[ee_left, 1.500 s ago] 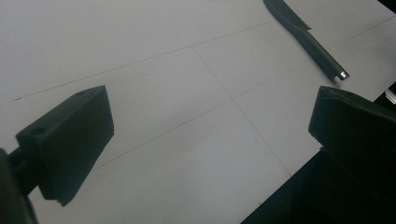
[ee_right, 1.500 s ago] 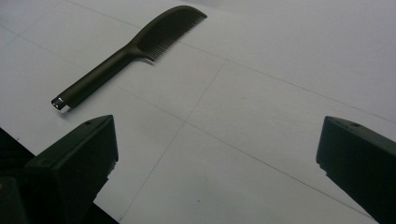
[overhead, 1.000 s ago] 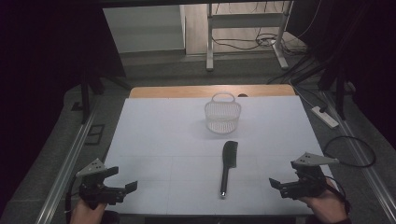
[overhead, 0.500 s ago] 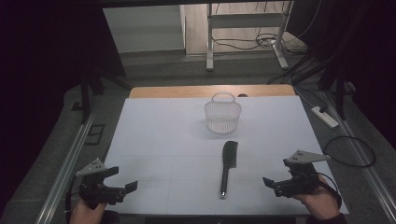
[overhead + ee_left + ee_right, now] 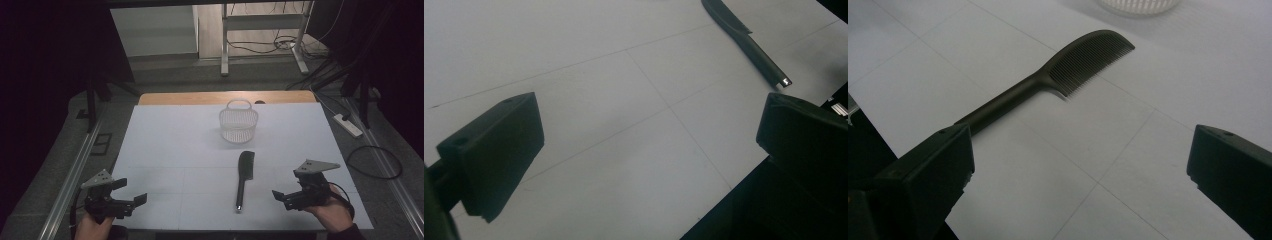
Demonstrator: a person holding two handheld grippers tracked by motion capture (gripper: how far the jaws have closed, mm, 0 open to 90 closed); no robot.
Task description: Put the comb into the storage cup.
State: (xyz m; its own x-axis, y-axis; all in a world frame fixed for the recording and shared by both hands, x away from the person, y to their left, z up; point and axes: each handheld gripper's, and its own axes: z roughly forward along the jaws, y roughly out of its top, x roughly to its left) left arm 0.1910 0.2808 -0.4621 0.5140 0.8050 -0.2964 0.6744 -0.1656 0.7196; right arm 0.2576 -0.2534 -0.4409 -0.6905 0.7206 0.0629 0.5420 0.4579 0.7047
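Note:
A black comb (image 5: pixel 244 177) with a long handle lies flat on the white table (image 5: pixel 175 145), teeth end toward the far side. A white wire basket (image 5: pixel 238 122) stands upright behind it. My right gripper (image 5: pixel 286 193) hovers open just right of the comb's handle end, holding nothing. In the right gripper view the comb (image 5: pixel 1058 80) lies ahead of the open gripper (image 5: pixel 1080 170), its handle running behind the left jaw, and the basket's base (image 5: pixel 1138 5) is at the top edge. My left gripper (image 5: pixel 131 192) is open at the near left corner; the comb's handle (image 5: pixel 754 45) is far off at the upper right.
The table's front edge runs just under both hands. A power strip (image 5: pixel 348 125) and a looped cable (image 5: pixel 375 162) lie on the floor to the right. Metal rails (image 5: pixel 75 170) flank the table. A desk frame (image 5: pixel 262 37) stands beyond.
My right gripper has moved left along the front edge, closer to the comb's handle. The left gripper, comb and basket have stayed put.

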